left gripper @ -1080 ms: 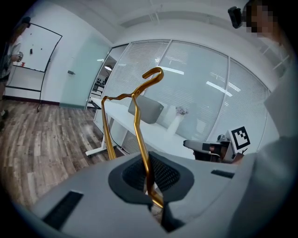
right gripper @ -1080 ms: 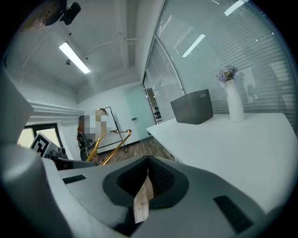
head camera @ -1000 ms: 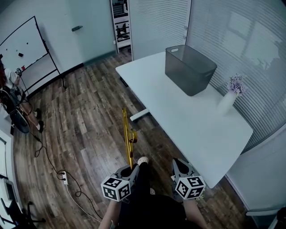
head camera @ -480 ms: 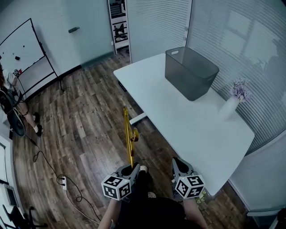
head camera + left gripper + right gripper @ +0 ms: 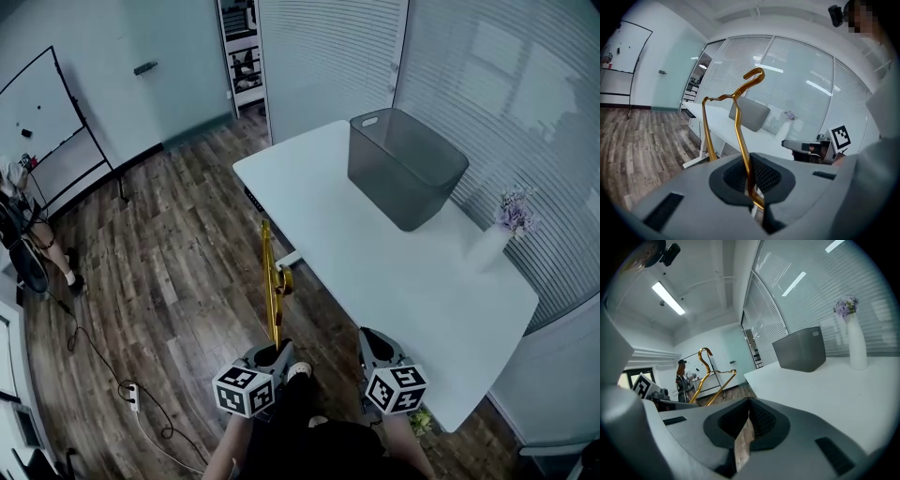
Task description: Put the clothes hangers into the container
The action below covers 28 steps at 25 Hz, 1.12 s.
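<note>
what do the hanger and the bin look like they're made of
Hanger: probably metal with a polished gold finish. It is a thin rod with bright glints along its bends, though gold-coated plastic can't be ruled out.
Bin: likely plastic, smoky dark grey and perhaps translucent, with smooth walls and a moulded handle slot at the rim.

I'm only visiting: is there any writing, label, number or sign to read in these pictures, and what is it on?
No readable words or numbers anywhere.
Cubes on the left gripper and right gripper: black-and-white square patterns, not letters.
Whiteboard: a few dark marks, too small to read.
Grey container, gold hanger, white vase: no print visible.
</note>
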Each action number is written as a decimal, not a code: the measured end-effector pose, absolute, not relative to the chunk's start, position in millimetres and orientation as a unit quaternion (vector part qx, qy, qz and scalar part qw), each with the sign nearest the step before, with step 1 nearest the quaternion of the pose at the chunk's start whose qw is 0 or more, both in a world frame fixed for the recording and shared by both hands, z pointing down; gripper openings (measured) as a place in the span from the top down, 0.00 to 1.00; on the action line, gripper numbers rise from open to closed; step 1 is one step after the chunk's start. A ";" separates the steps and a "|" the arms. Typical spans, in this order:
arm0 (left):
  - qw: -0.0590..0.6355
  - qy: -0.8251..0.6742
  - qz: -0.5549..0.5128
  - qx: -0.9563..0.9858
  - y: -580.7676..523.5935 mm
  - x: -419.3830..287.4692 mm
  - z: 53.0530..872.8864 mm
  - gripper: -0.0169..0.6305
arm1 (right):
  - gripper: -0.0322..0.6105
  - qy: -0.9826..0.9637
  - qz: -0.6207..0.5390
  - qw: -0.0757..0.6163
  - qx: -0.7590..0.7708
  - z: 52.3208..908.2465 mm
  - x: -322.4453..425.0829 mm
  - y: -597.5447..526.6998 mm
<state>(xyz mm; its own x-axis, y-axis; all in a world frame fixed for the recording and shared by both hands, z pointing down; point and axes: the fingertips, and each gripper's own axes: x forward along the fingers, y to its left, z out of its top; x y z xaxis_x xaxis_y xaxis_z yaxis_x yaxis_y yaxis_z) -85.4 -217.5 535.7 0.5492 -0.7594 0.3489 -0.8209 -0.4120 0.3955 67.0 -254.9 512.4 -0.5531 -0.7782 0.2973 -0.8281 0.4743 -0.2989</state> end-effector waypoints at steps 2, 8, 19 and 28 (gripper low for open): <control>0.267 -0.467 0.058 0.841 -232.5 -88.2 533.4 0.96 | 0.91 -0.855 0.207 0.060 0.472 511.3 63.3 -268.7; 0.263 -0.461 0.058 0.846 -272.7 -99.0 528.0 0.96 | 0.91 -0.852 0.205 0.058 0.479 507.6 52.7 -304.1; 0.266 -0.456 0.050 0.848 -325.4 -111.9 530.6 0.96 | 0.91 -0.843 0.202 0.062 0.494 508.6 49.5 -353.8; 0.266 -0.442 0.051 0.855 -365.8 -127.7 527.0 0.96 | 0.91 -0.837 0.197 0.063 0.506 502.8 34.1 -391.1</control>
<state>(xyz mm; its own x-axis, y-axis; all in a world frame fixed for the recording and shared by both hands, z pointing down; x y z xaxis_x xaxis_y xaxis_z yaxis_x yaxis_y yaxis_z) -127.7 -365.8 527.0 0.6046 -0.7283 0.3225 -0.7827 -0.4681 0.4102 34.1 -391.1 502.8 -0.4793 -0.8231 0.3046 -0.8725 0.4093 -0.2670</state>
